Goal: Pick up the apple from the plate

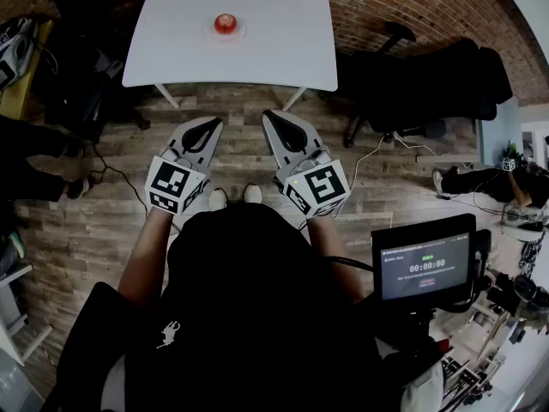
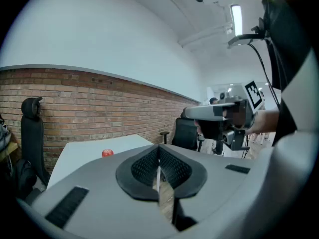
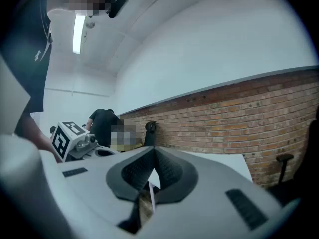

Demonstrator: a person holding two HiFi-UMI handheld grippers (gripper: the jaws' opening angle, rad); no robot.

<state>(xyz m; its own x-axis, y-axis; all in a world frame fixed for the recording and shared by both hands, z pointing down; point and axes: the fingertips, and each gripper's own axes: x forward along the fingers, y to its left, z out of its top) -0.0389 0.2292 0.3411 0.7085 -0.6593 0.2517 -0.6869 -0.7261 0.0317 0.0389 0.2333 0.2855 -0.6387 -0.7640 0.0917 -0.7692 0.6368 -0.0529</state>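
The left tool (image 1: pixel 207 127) is held low over the wood floor, well short of the counter (image 1: pixel 283 45). Its jaws are pressed together with nothing between them, as the left gripper view shows (image 2: pixel 158 157). Ahead of it, the apple (image 1: pixel 226 23) sits in the middle of a small plate (image 1: pixel 210 33) near the counter's far edge, well apart from both tools. In the left gripper view the apple (image 2: pixel 107 153) shows as a small red dot off to the left of the jaws, so that tool is not aimed at it. The right tool (image 1: pixel 276 120) is level beside the left one, its jaws likewise closed and empty (image 3: pixel 152 159).

The pick has not begun, and the risks lie in the approach. A tool that arrives with its jaws closed would push the round apple, which could roll off the plate or towards the far edge. A bump low on the rim might slide or tip the light plate. The long reach across the counter makes a grip off the apple's middle likely, and the apple may then squirt out.
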